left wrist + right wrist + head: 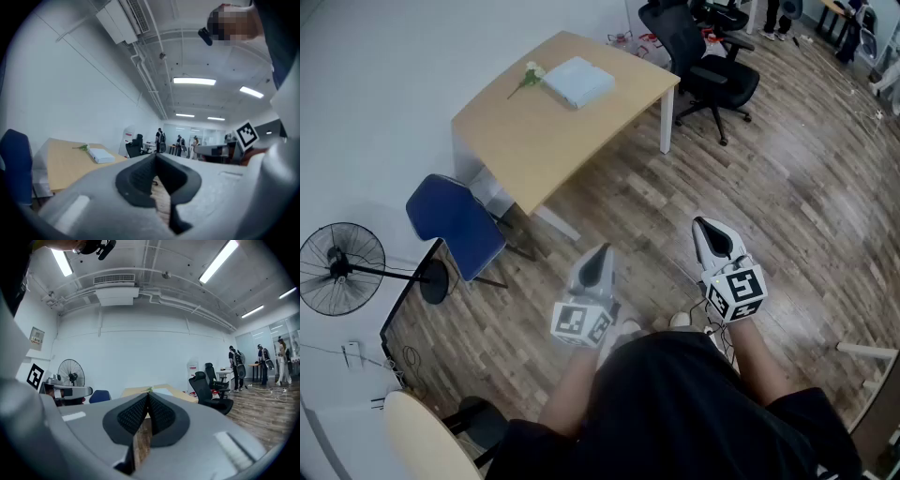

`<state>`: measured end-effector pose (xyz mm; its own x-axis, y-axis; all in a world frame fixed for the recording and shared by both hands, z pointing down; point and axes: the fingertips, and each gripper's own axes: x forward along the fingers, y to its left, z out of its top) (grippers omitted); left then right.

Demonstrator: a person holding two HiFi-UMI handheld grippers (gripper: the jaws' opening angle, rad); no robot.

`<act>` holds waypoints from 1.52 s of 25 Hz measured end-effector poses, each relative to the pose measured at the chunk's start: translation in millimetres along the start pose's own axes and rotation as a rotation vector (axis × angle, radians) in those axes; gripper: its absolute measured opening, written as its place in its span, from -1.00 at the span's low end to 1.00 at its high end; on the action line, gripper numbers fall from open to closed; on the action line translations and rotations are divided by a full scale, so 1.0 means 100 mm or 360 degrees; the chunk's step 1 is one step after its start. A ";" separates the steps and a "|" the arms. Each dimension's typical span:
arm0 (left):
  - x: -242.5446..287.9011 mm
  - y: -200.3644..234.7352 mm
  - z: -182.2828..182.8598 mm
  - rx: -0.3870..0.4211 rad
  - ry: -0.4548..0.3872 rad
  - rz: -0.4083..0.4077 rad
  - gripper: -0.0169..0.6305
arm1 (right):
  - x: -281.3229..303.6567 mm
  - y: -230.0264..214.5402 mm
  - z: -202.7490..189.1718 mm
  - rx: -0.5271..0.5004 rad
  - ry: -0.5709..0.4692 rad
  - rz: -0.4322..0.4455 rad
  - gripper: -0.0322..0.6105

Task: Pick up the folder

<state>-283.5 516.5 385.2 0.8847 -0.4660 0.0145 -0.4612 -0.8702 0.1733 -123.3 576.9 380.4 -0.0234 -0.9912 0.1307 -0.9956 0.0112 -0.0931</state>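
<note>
Spreading across most of the head view is a wood-plank floor (787,178), with the person standing on it, well back from the furniture. A pale wooden surface (534,141) on white legs stands ahead and to the left, close to the white wall. A black office chair (705,58) sits past its far right corner, and a blue chair (455,225) is at its near left corner. A black standing fan (339,267) is further left by the wall.

The left tongs (601,251) and the right tongs (702,226) are held side by side over the floor, roughly level and aimed towards the surface. In the left gripper view the left tongs (156,159) have their dark pads pressed together at the tips with nothing between them. In the right gripper view the right tongs (148,397) are likewise closed and empty.

The folder (578,82) lies flat on the far half of the surface, well apart from both pairs of tongs, ahead of them and a little left. From the left tongs it shows left of the tips (101,155); from the right tongs it sits just above the closed tips. It is a pale bluish-white rectangle, closed and fairly thick, set at an angle to the surface's edges. A small sprig (528,77) with white blooms and a green stem lies just beside its left end.
</note>
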 end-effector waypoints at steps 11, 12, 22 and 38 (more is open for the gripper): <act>0.29 -0.32 -0.14 -0.0048 -0.0033 0.0058 -0.94 | -0.21 -0.42 -0.14 0.0041 0.0041 -0.0016 -0.89; 0.30 -0.35 -0.14 -0.0040 -0.0036 0.0064 -0.94 | -0.23 -0.46 -0.16 0.0052 0.0042 -0.0020 -0.89; 0.49 -0.57 -0.28 -0.0007 0.0025 0.0127 -0.94 | -0.32 -0.81 -0.28 0.0050 0.0046 -0.0022 -0.89; 0.79 -1.04 -0.61 -0.0117 0.0090 0.0160 -0.94 | -0.66 -1.32 -0.67 0.0068 0.0104 0.0016 -0.89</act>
<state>-161.3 579.8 428.0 0.8375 -0.5389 0.0907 -0.5436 -0.8044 0.2398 3.7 650.0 450.3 -0.0409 -0.9802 0.1935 -0.9905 0.0143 -0.1366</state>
